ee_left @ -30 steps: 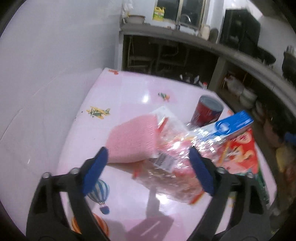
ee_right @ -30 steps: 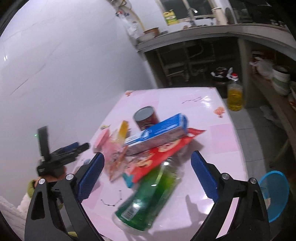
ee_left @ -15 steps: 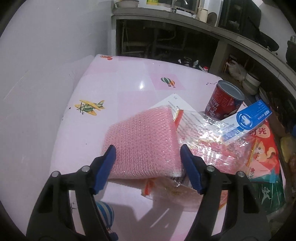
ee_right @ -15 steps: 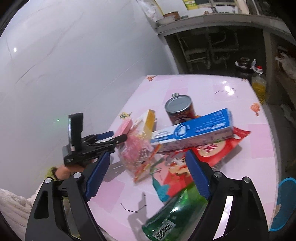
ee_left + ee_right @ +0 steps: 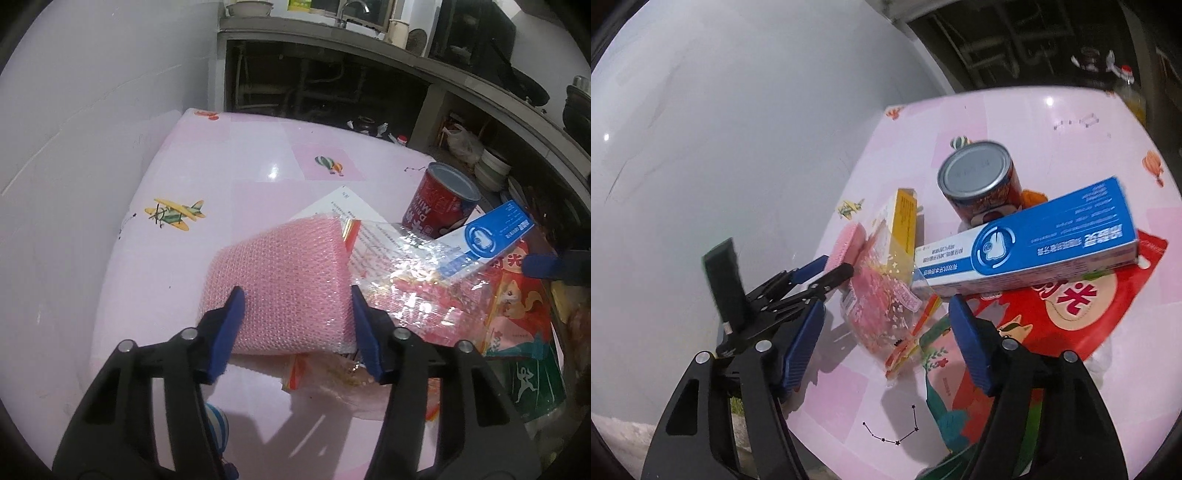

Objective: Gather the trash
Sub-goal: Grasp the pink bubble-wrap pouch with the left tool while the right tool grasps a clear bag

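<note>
Crowded pile on the pink table [image 5: 258, 173]: red can [image 5: 441, 205] upright at the far right, blue box [image 5: 1027, 243] lying across the heap with one end against the can, red snack bag [image 5: 1082, 306] flat beneath the box, clear plastic wrapper [image 5: 413, 280] spilling over a white paper sheet [image 5: 343, 205], green bottle [image 5: 532, 384] at the near right edge under the bag. Yellow box [image 5: 905, 221] tilted on edge left of the can in the right wrist view.

Pink bubble wrap [image 5: 284, 280] lying folded at the left side of the heap, partly on the wrapper, long axis running left-right, folded edge toward the near side.

Left gripper [image 5: 295, 314] straddling the near part of the bubble wrap, a blue pad against each side; pressing contact looks likely, though firm squeeze cannot be told. Right gripper [image 5: 886, 332] spread wide above the near edge of the heap, nothing between its pads, wrapper and box just beyond.
</note>
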`<state>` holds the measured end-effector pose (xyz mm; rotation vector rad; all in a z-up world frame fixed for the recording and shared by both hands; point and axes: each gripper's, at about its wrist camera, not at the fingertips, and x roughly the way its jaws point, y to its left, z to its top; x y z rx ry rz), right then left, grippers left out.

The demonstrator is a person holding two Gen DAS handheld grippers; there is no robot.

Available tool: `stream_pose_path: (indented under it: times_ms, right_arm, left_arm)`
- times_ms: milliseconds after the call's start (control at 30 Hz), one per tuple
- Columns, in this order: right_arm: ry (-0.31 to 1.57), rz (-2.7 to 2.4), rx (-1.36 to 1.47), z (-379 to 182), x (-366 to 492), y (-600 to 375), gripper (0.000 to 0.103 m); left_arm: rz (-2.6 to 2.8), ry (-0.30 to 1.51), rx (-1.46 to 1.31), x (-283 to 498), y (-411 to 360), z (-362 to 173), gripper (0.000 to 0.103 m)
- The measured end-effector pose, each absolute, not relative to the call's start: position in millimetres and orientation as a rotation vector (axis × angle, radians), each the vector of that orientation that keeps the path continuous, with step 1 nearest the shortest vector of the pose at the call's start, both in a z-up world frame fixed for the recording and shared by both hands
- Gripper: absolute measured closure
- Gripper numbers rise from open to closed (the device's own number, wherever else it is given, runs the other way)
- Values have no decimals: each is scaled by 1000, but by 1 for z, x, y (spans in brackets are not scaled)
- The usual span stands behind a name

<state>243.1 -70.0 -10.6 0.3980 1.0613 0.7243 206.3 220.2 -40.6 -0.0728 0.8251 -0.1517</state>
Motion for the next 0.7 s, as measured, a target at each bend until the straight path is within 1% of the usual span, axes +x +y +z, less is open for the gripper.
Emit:
stream_pose_path:
  times_ms: [133,267,433,600,667,700]
  right_arm:
    - [1100,723,414,-18,252,-65,37]
    - [1120,714,404,-24,262,-57,37]
    - [1146,703,387,-34,273,-47,39]
    - [1167,700,355,-47,280,-34,45]
    - [1181,703,349,-52,282,-30,53]
    - [1187,706,349,-54,283,-29,55]
  left_arm:
    - [-156,804,-77,200,221,-35,61]
    - [-151,777,-103,195,228,-29,67]
    - [-162,747,-183,191,242,-26,68]
    - [-172,712,-277,189,256,-21,72]
    - [-175,703,-297,188,258,-19,73]
    - [-171,700,-301,188,259,-18,74]
